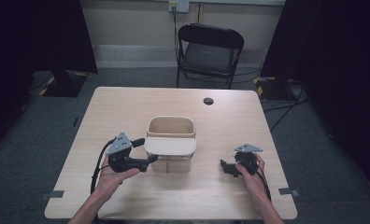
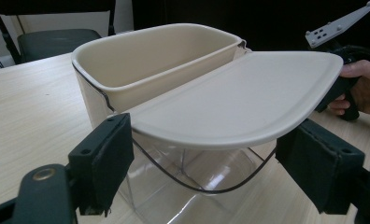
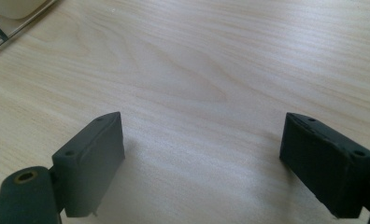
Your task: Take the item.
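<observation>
A cream tub point(image 1: 171, 126) point(image 2: 160, 60) stands at the table's middle, joined to a clear front compartment point(image 2: 197, 172). A flat cream lid point(image 1: 170, 145) point(image 2: 234, 98) lies level over that clear part. My left gripper point(image 1: 145, 150) point(image 2: 204, 154) reaches the lid from the left. Its jaws stand wide, one on each side of the lid's rounded near rim, with the pads point(image 2: 106, 158) close beside it. I see no pressing on the rim. My right gripper point(image 1: 224, 168) point(image 3: 202, 158) stands open over bare wood right of the tub, with nothing between its pads.
The wooden table point(image 1: 127, 107) has a round cable hole point(image 1: 208, 101) at its far side. A black folding chair point(image 1: 210, 49) stands behind it. A corner of the container point(image 3: 10, 14) shows at the upper left of the right gripper view. The person's right hand point(image 2: 363, 86) is beyond the lid.
</observation>
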